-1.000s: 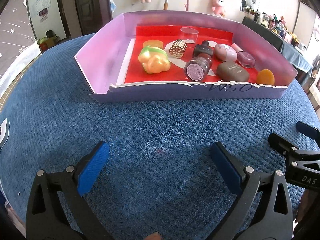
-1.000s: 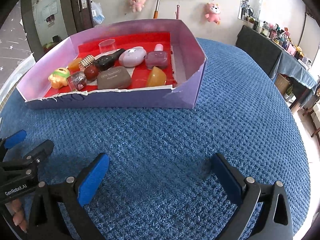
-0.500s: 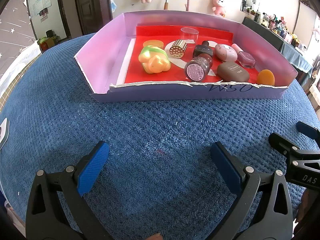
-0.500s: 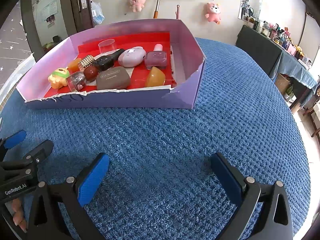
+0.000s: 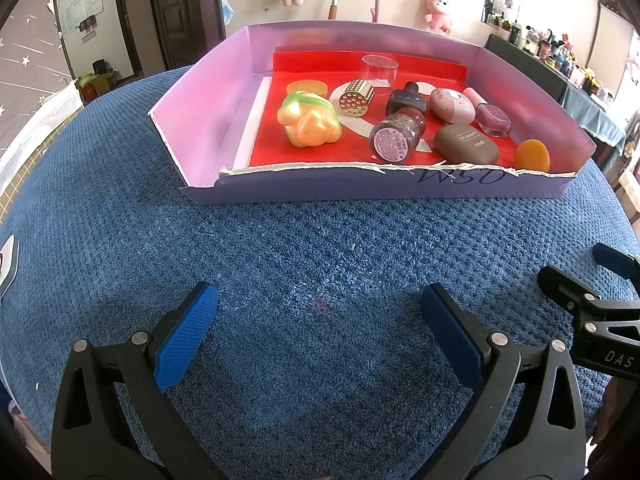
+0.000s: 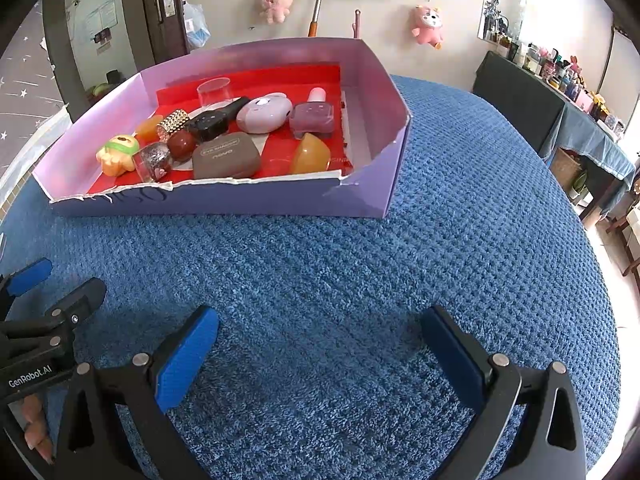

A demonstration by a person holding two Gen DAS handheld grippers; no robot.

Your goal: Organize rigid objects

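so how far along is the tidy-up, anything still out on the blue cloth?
Looks done: every small item in view, such as the yellow-green toy figure and brown oval compact, sits inside the lilac cardboard tray. In hand: nothing; left gripper and right gripper are open and empty above the blue textured cloth. Left: nothing loose shows on the cloth.

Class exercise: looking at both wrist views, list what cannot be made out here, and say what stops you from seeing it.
- Orange piece: left view, lower part behind the box's torn front wall.
- Brown case: right view, small print too fine to read.
- White object: left view, cut off by the frame edge.
- Shelf items: right view, too small and blurred.
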